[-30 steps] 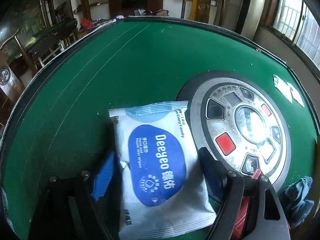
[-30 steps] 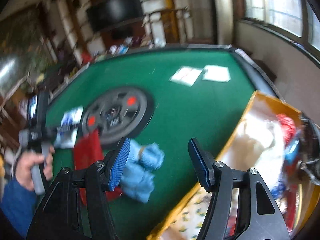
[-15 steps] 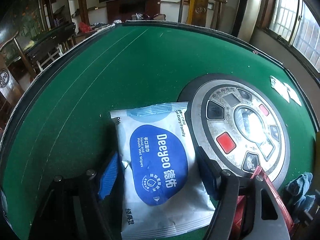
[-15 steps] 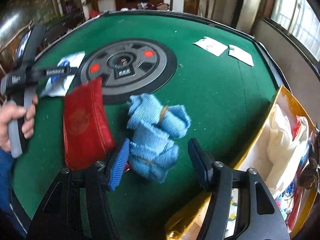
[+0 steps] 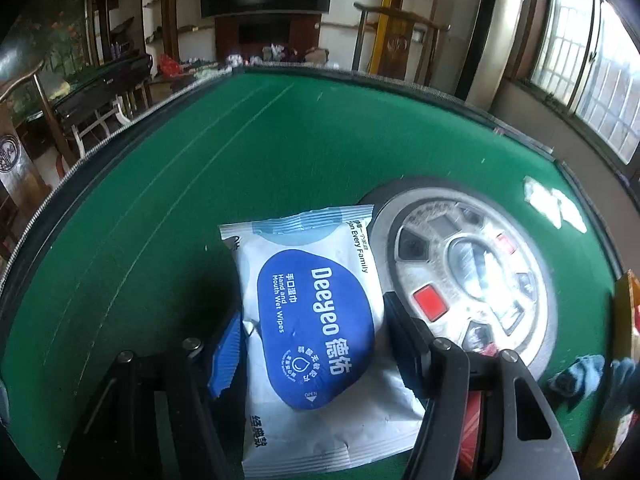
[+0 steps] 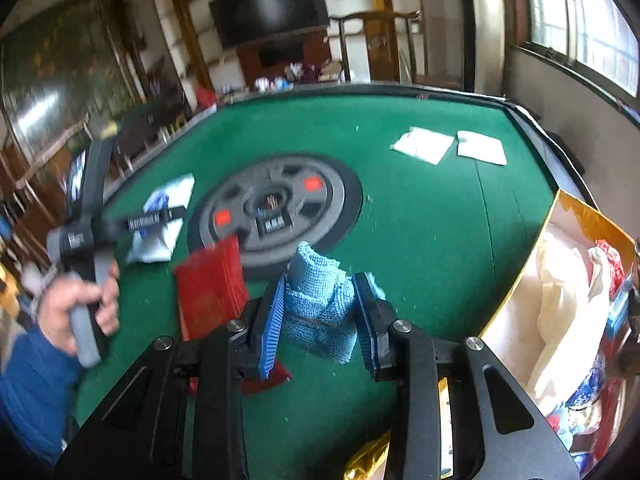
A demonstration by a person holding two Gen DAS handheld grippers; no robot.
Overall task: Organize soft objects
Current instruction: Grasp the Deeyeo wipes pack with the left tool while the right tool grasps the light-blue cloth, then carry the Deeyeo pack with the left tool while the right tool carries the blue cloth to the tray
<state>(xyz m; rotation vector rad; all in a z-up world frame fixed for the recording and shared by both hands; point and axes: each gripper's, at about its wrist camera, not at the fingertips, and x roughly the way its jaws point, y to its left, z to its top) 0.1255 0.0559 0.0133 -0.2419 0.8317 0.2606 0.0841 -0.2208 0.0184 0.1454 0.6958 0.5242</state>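
The right gripper (image 6: 320, 312), wide apart a second ago, has just been closing and now pinches the blue cloth (image 6: 320, 300) between its pads, above the green tabletop (image 6: 420, 220) beside the red pouch (image 6: 212, 288). The left gripper (image 5: 312, 344) has narrowed around the wet wipes pack (image 5: 316, 332), pads at its sides; firm contact I cannot tell. The yellow box (image 6: 560, 216) stands at right.
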